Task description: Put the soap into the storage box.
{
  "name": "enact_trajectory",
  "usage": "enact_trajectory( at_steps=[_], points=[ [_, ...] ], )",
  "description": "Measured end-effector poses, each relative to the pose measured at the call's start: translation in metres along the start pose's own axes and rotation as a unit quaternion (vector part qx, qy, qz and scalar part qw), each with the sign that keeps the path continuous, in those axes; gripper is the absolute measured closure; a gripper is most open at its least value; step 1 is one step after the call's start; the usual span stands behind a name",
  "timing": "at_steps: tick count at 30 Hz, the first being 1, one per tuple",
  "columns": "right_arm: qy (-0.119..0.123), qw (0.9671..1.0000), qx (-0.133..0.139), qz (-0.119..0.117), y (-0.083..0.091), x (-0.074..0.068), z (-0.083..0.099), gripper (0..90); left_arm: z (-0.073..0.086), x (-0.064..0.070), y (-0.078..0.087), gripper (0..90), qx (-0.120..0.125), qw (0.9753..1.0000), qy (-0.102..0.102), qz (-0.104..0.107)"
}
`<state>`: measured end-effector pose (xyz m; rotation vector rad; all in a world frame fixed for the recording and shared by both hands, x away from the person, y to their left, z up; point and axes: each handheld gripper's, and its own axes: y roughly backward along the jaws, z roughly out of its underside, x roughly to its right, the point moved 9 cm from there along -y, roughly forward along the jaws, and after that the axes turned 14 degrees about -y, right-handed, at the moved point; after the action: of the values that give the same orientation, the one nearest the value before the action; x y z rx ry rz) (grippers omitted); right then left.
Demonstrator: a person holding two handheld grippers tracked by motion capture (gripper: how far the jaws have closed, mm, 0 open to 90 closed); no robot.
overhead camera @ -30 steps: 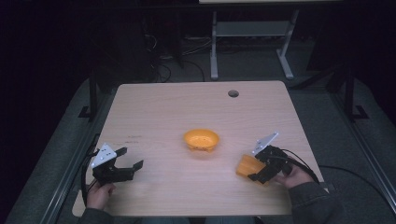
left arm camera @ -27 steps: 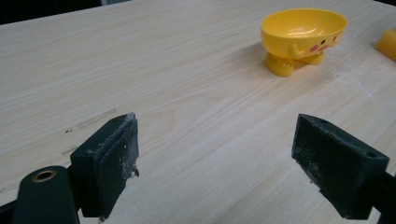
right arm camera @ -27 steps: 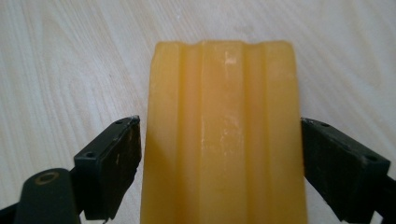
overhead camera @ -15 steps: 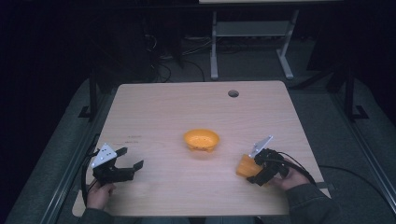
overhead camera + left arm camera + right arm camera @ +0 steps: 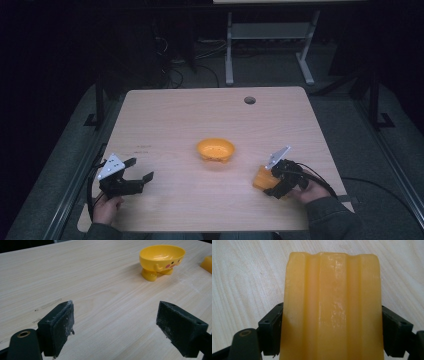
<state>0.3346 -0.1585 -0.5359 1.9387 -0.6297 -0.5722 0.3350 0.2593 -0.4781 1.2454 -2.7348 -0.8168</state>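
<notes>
Currently the right gripper (image 5: pixel 274 183) is clamping the yellow block (image 5: pixel 332 307) lengthwise; the bowl (image 5: pixel 215 149) is sitting at its 10 o'clock. Left gripper (image 5: pixel 134 177) is idling, jaws spread.

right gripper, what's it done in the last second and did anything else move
The right gripper, shut on the orange block, has carried it a little left and toward the person's edge of the table. The left gripper stayed open and still, and the yellow bowl kept its place.
</notes>
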Motion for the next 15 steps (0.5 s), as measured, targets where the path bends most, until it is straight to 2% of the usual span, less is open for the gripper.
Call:
enact_trajectory(
  at_steps=[15],
  points=[
    [0.015, 0.9998, 0.008, 0.005, 0.0029, -0.0002, -0.0021, 20.6, 0.0000, -0.0010, 0.0007, 14.1, 0.001, 1.0000, 0.002, -0.001]
  ],
)
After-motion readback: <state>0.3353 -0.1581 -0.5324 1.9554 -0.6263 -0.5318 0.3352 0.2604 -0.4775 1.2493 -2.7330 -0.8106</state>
